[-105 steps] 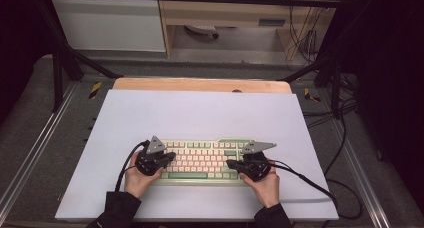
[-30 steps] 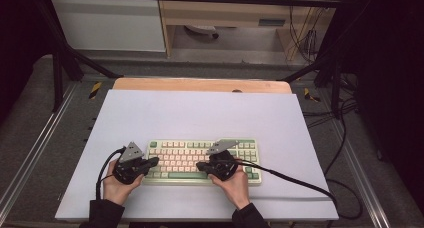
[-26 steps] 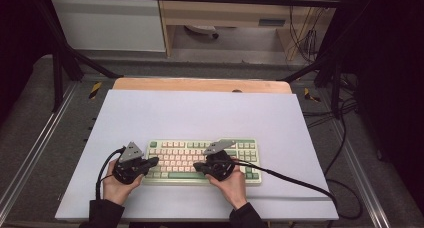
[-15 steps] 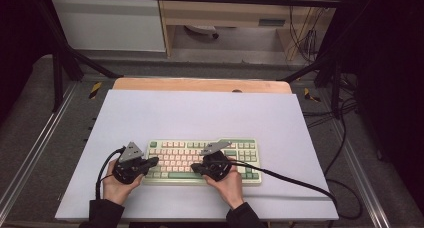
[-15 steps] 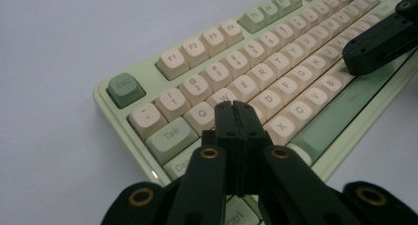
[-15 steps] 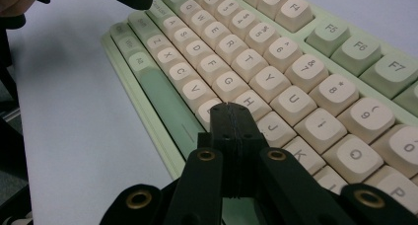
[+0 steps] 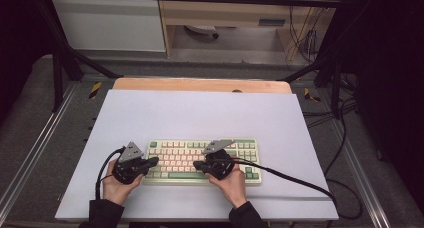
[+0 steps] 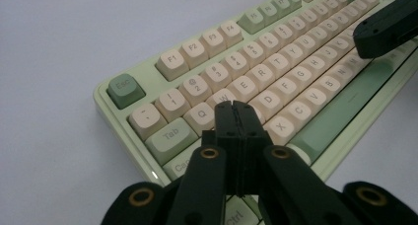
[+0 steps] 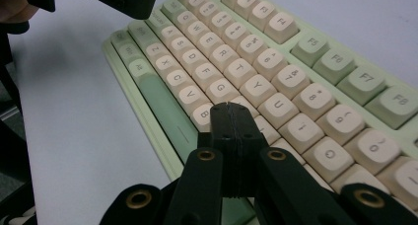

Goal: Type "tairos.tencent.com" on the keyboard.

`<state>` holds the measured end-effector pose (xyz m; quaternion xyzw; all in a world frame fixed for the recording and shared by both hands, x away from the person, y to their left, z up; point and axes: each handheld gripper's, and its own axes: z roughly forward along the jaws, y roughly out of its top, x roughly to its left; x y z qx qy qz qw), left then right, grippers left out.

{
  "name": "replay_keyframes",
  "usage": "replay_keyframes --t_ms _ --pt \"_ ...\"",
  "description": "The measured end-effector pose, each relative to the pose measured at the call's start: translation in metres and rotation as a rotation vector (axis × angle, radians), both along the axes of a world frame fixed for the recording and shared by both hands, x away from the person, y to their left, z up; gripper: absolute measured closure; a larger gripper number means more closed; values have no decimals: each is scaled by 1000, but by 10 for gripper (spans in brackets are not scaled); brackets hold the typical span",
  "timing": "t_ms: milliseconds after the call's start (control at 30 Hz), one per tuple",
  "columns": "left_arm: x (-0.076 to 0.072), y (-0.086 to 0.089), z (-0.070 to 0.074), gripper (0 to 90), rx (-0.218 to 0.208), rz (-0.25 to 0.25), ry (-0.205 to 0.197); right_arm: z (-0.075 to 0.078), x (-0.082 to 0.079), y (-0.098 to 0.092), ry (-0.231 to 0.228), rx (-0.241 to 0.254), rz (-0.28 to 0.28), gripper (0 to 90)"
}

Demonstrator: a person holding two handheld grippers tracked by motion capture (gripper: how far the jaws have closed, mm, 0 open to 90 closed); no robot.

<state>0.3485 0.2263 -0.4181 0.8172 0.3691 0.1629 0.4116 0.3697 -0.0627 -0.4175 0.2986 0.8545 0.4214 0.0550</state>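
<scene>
Keyboard [image 7: 202, 161], lying at the near middle of the desk [image 7: 200, 110], has the closed, empty left claw [image 8: 235, 117] over its A-S keys and the closed, empty right claw [image 9: 231, 117] near H-J, so each press should go straight down on one key.

The keyboard [image 7: 200, 160] has a pale green case, cream keys with dark letters, and darker green keys such as Esc, Tab and the space bar. The table [image 7: 200, 113] has a light lavender-grey top with a wooden orange-brown edge at the far side. Both the left gripper [image 7: 150, 162] and the right gripper [image 7: 198, 164] are black, each with a grey plate on top and brass-coloured rings at the jaw joints.
</scene>
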Motion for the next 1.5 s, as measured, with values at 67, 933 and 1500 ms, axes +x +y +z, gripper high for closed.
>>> replay_keyframes --t_ms 67,933,1500 --pt "0 0 0 900 -1 0 1 3 -1 -2 -4 -5 2 900" --pt "0 -8 3 900 -8 -21 1 8 -5 -61 -2 -4 -92 900" --pt "1 -32 -1 900 14 -71 13 7 -11 -84 -1 17 -127 900"
